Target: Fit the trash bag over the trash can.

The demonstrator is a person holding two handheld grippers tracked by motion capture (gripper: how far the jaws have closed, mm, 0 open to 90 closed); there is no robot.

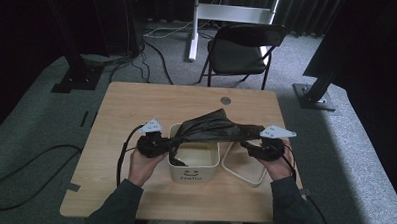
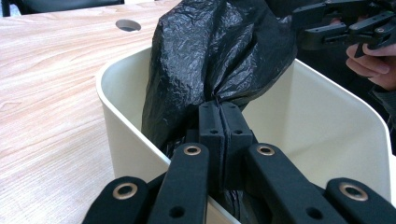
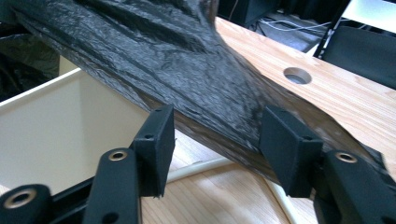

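A: Entry, bag. What do I have on the left?

B: I see my left gripper (image 2: 219,121) clamped tight on the black bag (image 1: 213,126), the film gathered into a knot of creases right at the pads. The bag is thin, crinkled and glossy.

A: And where does it sit?

B: It is stretched over the cream bin (image 1: 194,161), which stands near the front edge of the table (image 1: 137,100), about mid-width. From the left gripper at the bin's left rim, the bag runs up and across to the right gripper (image 3: 215,135) past the right rim.

A: Right tongs?

B: I read them wide. In the right gripper view the film lies between the jaws, behind the two pads, neither pressing on it. No grip there.

A: Any writing?

B: The bin's front wall carries a small face and the word "Hello". Nothing legible on the bag.

A: Anything else nearby?

B: A cream lid (image 1: 244,166) lies flat just right of the bin.
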